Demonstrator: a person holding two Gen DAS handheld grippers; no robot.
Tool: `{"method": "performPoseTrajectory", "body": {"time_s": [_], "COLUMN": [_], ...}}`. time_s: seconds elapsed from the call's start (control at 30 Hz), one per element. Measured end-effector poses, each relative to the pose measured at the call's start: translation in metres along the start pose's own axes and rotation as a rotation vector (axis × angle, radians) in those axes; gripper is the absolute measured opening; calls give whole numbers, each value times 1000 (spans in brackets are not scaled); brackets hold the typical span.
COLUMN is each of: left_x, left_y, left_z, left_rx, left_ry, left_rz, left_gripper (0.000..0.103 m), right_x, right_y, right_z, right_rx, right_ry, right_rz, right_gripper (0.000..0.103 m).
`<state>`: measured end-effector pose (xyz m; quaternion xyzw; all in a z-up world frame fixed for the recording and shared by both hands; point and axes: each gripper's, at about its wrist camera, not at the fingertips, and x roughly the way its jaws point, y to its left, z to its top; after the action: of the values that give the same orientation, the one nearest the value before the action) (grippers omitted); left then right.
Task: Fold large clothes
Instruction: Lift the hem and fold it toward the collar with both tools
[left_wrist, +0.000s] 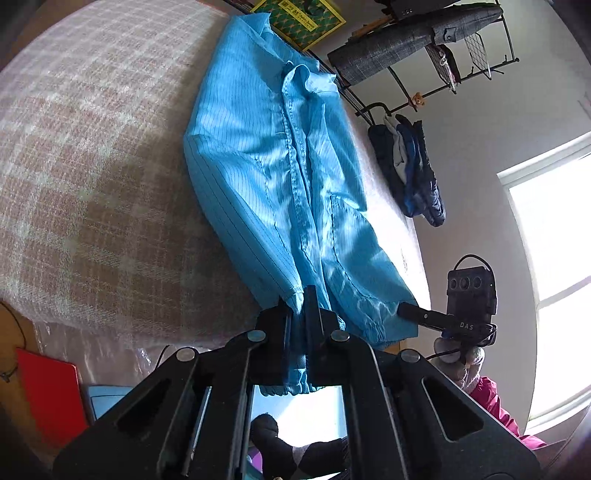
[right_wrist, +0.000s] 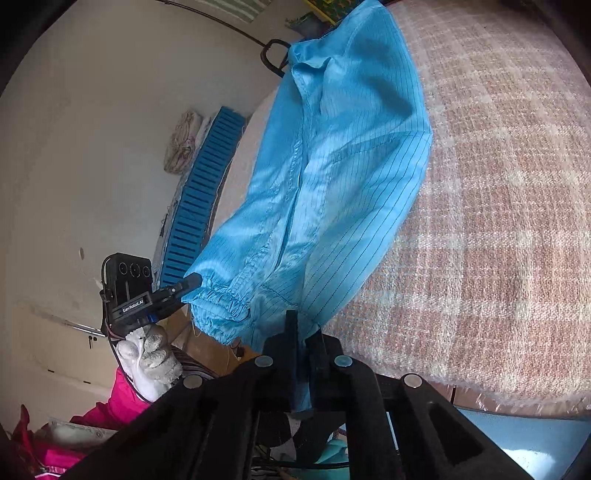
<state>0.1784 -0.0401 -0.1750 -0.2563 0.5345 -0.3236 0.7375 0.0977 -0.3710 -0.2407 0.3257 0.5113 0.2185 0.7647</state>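
A large light-blue striped garment (left_wrist: 280, 177) lies lengthwise on a pink-and-white checked blanket (left_wrist: 92, 166), folded into a long narrow band. My left gripper (left_wrist: 301, 306) is shut on one corner of its gathered near hem. My right gripper (right_wrist: 301, 328) is shut on the other corner of that hem (right_wrist: 295, 295). The hem end is lifted slightly off the bed's near edge. Each gripper shows in the other's view, the right one (left_wrist: 410, 312) and the left one (right_wrist: 192, 282), both pinching the elastic hem, held by white-gloved hands.
A wall rack with a grey garment (left_wrist: 406, 44) and hanging dark blue clothes (left_wrist: 413, 170) is beyond the bed. A window (left_wrist: 554, 277) is at right. A red board (left_wrist: 48, 391) lies below the bed edge. A blue slatted panel (right_wrist: 207, 192) leans on the wall.
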Motion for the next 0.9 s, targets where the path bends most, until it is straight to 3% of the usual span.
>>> {"method": "performPoseTrajectory", "body": {"time_s": [0.33, 0.53, 0.7, 0.9], "left_x": [-3, 10, 41, 78], "left_y": [-35, -33, -24, -1], "left_z": [74, 129, 167, 192], "left_rx": [68, 25, -11, -61], "left_ry": [-121, -188, -185, -158], "left_rz": [-2, 29, 70, 136], "left_gripper": [3, 3, 3, 3], "right_x": [-22, -23, -8, 19], "right_y": [22, 16, 1, -28], "right_z": [69, 123, 163, 191], "right_rx": [-45, -34, 9, 75], "right_ry": [-153, -237, -262, -233], "right_rz": [0, -36, -77, -123], "right_gripper": [2, 2, 2, 2]}}
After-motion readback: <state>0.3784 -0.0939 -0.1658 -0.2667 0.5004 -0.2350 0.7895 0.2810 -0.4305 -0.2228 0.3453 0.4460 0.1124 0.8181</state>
